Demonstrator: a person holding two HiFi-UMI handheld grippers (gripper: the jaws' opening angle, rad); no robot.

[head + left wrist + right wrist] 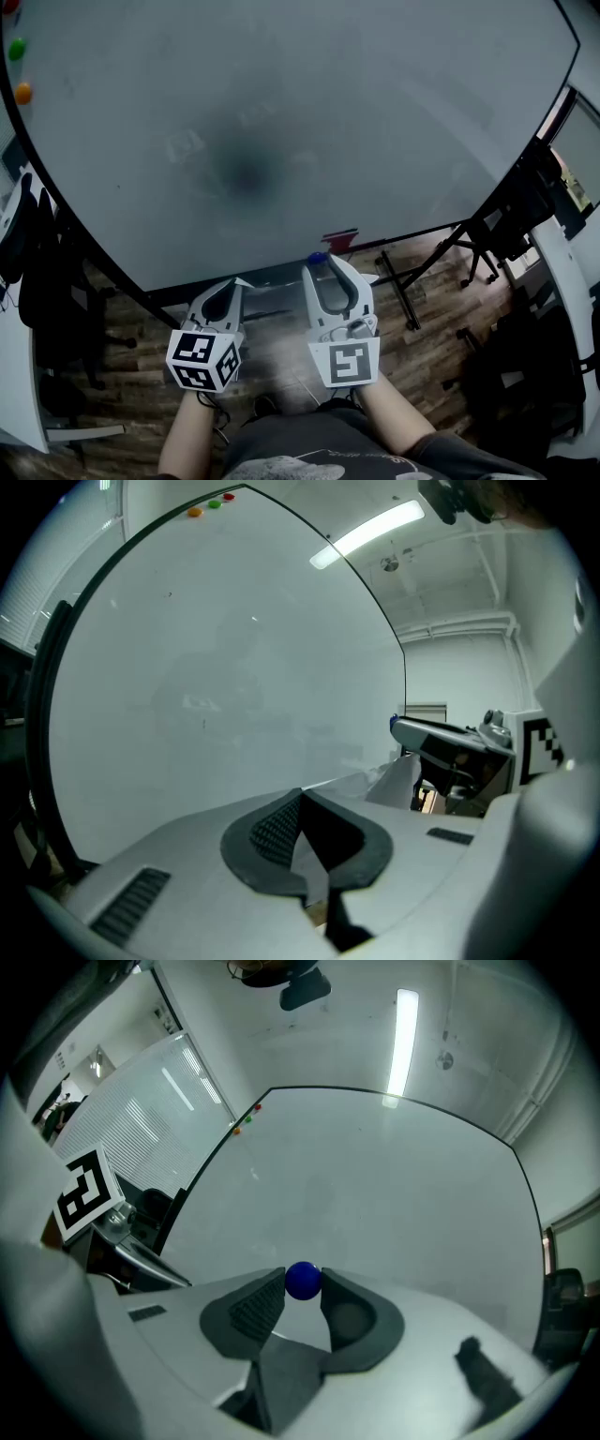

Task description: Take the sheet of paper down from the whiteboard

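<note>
Below the whiteboard (281, 112), the sheet of paper (400, 780) is pinched in the closed left hand-held gripper (301, 797). The blue magnet (302, 1280), presumably its fastener, is clamped in the right hand-held gripper (303, 1290).

the whiteboard (375, 112) carries a green magnet (16, 49) and an orange magnet (22, 93) near its corner.

Both forearms, the left forearm (192, 433) and the right forearm (392, 412), reach forward side by side from the bottom of the head view. The left gripper (240, 283) points slightly downward, its jaws pressed together on a sheet of paper (309, 860). The right gripper (328, 266) sits just beside it and tilts slightly upward, its jaw tips pinching a small blue magnet (302, 1280).
</note>
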